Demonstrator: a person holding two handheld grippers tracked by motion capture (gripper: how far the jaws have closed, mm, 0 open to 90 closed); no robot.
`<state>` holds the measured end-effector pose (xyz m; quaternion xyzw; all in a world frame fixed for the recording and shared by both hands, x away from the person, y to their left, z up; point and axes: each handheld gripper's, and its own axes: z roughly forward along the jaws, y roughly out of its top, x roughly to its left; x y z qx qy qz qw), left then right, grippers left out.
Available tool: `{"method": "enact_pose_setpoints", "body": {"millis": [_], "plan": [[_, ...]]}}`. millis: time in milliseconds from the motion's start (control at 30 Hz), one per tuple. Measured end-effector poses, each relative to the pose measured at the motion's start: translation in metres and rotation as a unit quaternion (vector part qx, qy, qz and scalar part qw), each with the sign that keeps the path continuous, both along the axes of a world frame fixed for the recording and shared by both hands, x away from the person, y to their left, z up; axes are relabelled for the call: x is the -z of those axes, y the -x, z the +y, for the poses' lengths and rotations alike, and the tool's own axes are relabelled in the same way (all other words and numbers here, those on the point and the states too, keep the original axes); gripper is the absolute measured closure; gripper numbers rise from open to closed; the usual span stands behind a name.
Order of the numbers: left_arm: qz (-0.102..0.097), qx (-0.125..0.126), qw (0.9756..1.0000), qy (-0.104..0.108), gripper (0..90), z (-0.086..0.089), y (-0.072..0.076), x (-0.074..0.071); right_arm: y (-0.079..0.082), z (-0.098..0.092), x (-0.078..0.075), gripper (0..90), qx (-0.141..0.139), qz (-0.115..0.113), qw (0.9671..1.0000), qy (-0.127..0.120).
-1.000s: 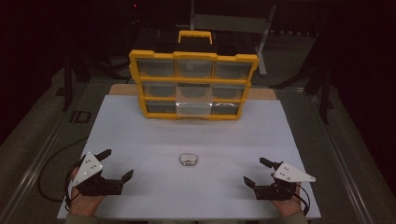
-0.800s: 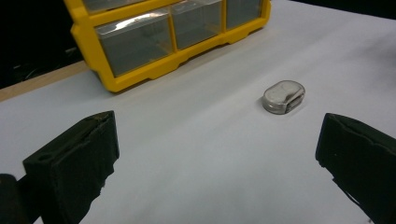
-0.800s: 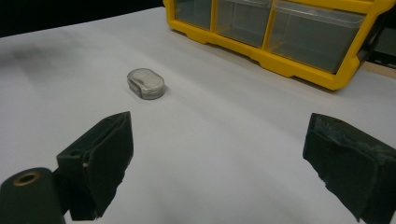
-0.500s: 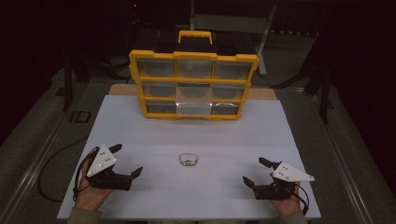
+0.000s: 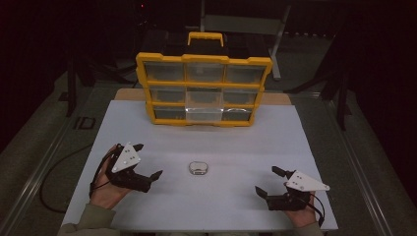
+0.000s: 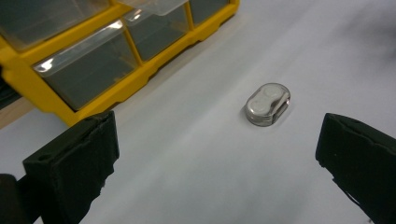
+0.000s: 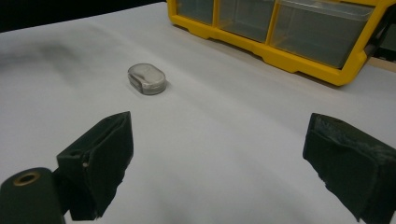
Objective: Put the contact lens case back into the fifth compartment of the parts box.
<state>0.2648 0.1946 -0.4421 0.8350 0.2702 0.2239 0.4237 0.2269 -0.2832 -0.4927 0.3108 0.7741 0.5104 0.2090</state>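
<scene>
Capsule [image 5: 198, 168], small, oval and silvery, is seen lying flat on the white tabletop [image 5: 275, 142], between the two hand-held grippers and well apart from both. Left hand-held gripper [image 5: 147, 161] is held with jaws wide apart, aimed at the capsule. Right hand-held gripper [image 5: 269, 181] is likewise spread, empty, low over the tabletop. Yellow organizer [image 5: 203, 88] is stood upright at the far edge.

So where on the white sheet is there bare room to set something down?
The sheet is bare between the organizer and the small case, and right of the case up to the right gripper. Tightest between the left gripper and the case.
</scene>
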Motion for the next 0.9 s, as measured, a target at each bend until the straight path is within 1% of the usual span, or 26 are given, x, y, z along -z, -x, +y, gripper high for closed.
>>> {"method": "enact_pose_setpoints", "body": {"millis": [167, 233, 267, 433, 467, 633, 833, 900], "plan": [[0.006, 0.011, 0.9999, -0.01, 0.0, -0.006, -0.007, 0.001, 0.0, 0.0, 0.001, 8.8, 0.0, 0.002, 1.0, 0.0], [0.008, 0.013, 0.9999, -0.007, 0.0, -0.008, -0.008, 0.001, 0.0, 0.0, 0.001, 8.8, 0.0, 0.003, 1.0, -0.001], [0.012, 0.019, 0.9997, -0.011, 0.0, -0.011, -0.012, 0.002, 0.0, 0.0, 0.001, 8.8, 0.0, 0.004, 1.0, -0.001], [0.021, 0.027, 0.9992, -0.018, 0.0, -0.016, -0.019, 0.003, 0.0, 0.001, 0.001, 8.8, -0.002, 0.003, 1.0, 0.001], [0.025, 0.033, 0.9989, -0.024, 0.0, -0.019, -0.022, 0.003, 0.0, 0.001, 0.001, 8.8, -0.002, 0.003, 1.0, 0.001], [0.033, 0.042, 0.9981, -0.031, 0.0, -0.025, -0.028, 0.004, 0.0, 0.002, 0.001, 8.8, -0.003, 0.005, 1.0, 0.002], [0.042, 0.05, 0.9972, -0.037, 0.0, -0.03, -0.035, 0.006, 0.0, 0.002, 0.002, 8.8, -0.003, 0.005, 1.0, 0.003], [0.049, 0.056, 0.9963, -0.043, 0.0, -0.033, -0.039, 0.008, 0.0, 0.002, 0.002, 8.8, -0.004, 0.006, 1.0, 0.003]]}}
